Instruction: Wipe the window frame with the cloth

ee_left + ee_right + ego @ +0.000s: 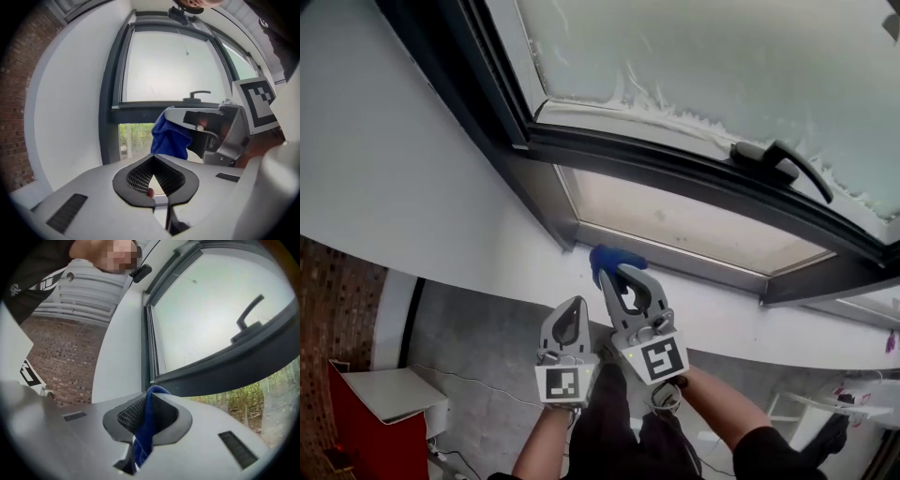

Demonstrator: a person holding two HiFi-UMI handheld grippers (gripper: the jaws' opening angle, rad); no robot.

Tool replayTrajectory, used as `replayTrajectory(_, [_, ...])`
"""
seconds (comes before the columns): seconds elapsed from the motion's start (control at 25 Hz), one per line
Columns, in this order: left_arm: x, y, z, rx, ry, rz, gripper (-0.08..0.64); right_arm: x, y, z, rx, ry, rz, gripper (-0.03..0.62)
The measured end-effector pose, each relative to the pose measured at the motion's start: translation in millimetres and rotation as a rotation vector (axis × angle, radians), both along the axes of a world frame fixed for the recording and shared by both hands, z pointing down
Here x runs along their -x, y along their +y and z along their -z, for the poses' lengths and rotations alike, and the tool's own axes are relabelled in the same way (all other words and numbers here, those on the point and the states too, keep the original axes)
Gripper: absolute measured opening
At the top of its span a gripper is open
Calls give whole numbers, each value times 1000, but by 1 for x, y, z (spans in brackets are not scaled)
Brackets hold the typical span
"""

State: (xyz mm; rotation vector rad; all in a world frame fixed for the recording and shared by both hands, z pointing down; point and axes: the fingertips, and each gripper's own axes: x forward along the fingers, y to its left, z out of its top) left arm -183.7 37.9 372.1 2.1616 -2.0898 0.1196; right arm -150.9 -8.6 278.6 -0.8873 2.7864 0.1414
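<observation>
My right gripper [617, 272] is shut on a blue cloth [606, 259], which sticks out past its tips. The cloth is held just below the lower left corner of the dark window frame [675, 171], close to the white ledge [487, 253]; I cannot tell whether it touches. In the right gripper view the cloth [146, 414] is pinched between the pads of the right gripper [151, 393], with the frame [225, 371] just ahead. My left gripper [575, 303] hangs beside and below it, shut and empty. The left gripper view shows the left gripper [153, 157], the cloth [168, 137] and the frame [154, 110].
A black window handle [785, 161] sits on the frosted upper sash at the right. Below lie a grey floor, a red cabinet [380, 427] at the lower left next to a brick wall [328, 309], and white furniture [839, 403] at the lower right.
</observation>
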Motion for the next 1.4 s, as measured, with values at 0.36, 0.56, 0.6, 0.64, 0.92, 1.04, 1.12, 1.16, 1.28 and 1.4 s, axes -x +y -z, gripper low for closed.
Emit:
replayTrajectory(0.36, [-142, 63, 50, 2, -33, -202, 3, -185, 89, 38, -38, 81, -154, 23])
replayTrajectory(0.56, [-237, 107, 75, -3, -40, -277, 5, -281, 148, 50, -61, 125, -211, 23])
replayTrajectory(0.6, [-255, 115, 78, 0, -38, -287, 3, -299, 158, 51, -55, 131, -224, 22])
replayTrajectory(0.64, [-272, 122, 81, 2, -37, -299, 3, -317, 168, 53, -44, 134, -240, 22])
replayTrajectory(0.92, [-355, 155, 106, -29, -87, -418, 3, -430, 227, 56, 15, 183, -396, 22])
replayTrajectory(1.04, [-388, 167, 112, -28, -63, -482, 3, -462, 239, 56, 41, 195, -461, 23])
replayTrajectory(1.12, [-406, 173, 113, -21, -33, -515, 3, -477, 245, 61, 46, 184, -499, 23])
replayTrajectory(1.16, [-414, 175, 115, -26, -27, -536, 3, -482, 248, 63, 46, 180, -515, 22])
replayTrajectory(1.28, [-430, 180, 125, -66, -31, -589, 3, -487, 251, 67, 39, 182, -545, 23])
replayTrajectory(1.4, [-426, 188, 138, -110, -12, -606, 4, -473, 256, 74, 27, 177, -540, 23])
